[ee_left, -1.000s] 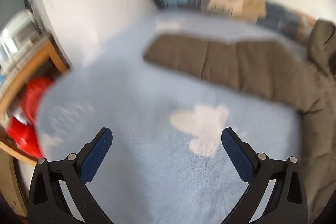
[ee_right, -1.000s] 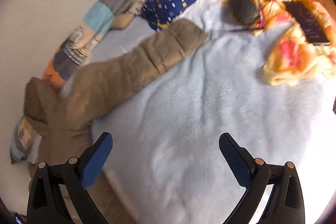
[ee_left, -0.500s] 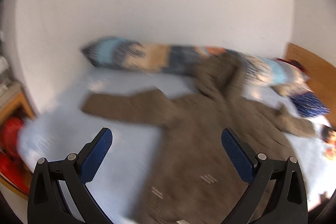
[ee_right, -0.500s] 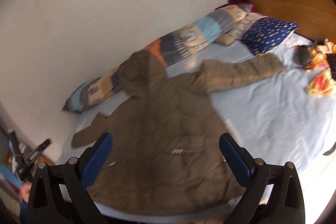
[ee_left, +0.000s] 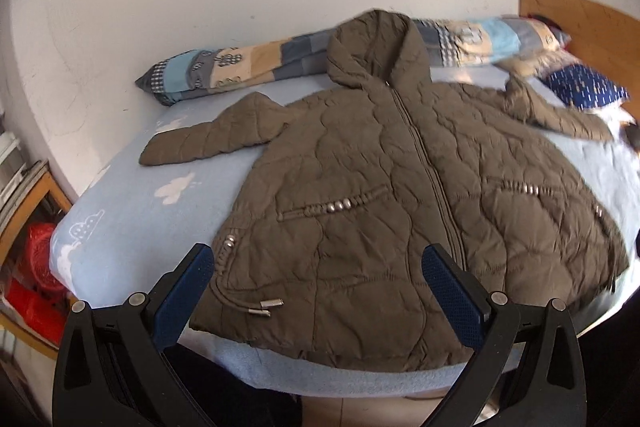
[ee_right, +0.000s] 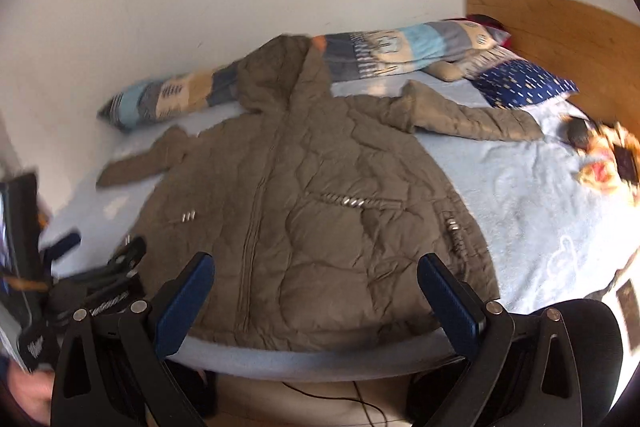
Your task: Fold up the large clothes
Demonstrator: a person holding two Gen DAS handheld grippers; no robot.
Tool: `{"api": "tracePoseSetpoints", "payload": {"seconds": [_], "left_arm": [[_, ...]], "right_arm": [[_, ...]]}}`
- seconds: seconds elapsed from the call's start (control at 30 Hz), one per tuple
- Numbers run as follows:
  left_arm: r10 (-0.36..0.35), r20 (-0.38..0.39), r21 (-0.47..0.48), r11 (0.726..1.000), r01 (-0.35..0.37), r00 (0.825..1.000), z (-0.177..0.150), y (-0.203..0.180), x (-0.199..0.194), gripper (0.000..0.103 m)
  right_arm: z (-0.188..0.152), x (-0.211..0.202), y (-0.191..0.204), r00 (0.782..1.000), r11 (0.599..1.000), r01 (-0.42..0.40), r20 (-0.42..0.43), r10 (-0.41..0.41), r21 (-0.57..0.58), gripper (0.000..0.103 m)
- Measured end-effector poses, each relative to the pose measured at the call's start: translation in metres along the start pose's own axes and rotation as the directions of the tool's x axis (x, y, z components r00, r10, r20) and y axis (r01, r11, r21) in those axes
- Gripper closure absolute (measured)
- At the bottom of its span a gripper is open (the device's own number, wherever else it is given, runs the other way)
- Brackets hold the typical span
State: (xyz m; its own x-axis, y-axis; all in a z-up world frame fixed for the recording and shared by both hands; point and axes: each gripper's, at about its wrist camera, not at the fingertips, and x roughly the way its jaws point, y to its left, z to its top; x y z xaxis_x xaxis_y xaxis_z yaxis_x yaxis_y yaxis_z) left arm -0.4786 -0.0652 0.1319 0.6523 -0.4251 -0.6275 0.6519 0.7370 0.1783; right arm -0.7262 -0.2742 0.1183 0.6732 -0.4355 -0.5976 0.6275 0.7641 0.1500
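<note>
I see a brown quilted jacket (ee_left: 384, 187) lying flat, front up and zipped, on the bed (ee_left: 132, 211), its hem near the bed's front edge. Its hood (ee_left: 372, 51) rests against the long patchwork pillow (ee_left: 240, 67) along the wall, and both sleeves are spread out: one (ee_left: 212, 135) to the left, the other (ee_right: 468, 115) reaching right toward a dark blue pillow (ee_right: 524, 83). My left tool (ee_left: 320, 291) hangs above the front edge with its jaws spread wide and nothing between them, over the jacket's lower left part near the drawstring ends (ee_left: 268, 307). My right tool (ee_right: 316, 291) is likewise wide open and empty, above the hem toward the right side. In the right wrist view the left tool (ee_right: 100, 259) shows blurred at the far left, beside the jacket's lower corner. On the bed's far right lies an orange patterned cloth (ee_right: 604, 163), well apart from the jacket. Red items (ee_left: 36, 267) sit on a wooden shelf left of the bed.
</note>
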Motion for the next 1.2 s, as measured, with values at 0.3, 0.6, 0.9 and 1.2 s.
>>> {"api": "tracePoseSetpoints", "payload": {"seconds": [0.3,0.6,0.9,1.2], "left_arm": [[-0.027,-0.057,-0.022,0.999,0.026,0.998,-0.009,0.011,0.017,0.0],[-0.041,-0.075,-0.035,0.999,0.039,0.996,-0.008,0.017,0.019,0.0],[-0.039,-0.083,-0.038,0.999,0.036,0.996,-0.008,0.018,0.021,0.0],[-0.036,-0.085,-0.036,0.999,0.033,0.996,-0.01,0.017,0.021,0.0]], "right_arm": [[-0.013,0.01,0.015,0.999,0.996,-0.024,-0.035,0.021,-0.082,0.001],[-0.016,0.017,0.013,0.998,0.996,-0.031,-0.063,0.025,-0.089,0.001],[-0.019,0.019,0.014,0.996,0.995,-0.044,-0.078,0.036,-0.091,0.001],[-0.02,0.019,0.013,0.996,0.995,-0.048,-0.085,0.04,-0.088,0.001]]}}
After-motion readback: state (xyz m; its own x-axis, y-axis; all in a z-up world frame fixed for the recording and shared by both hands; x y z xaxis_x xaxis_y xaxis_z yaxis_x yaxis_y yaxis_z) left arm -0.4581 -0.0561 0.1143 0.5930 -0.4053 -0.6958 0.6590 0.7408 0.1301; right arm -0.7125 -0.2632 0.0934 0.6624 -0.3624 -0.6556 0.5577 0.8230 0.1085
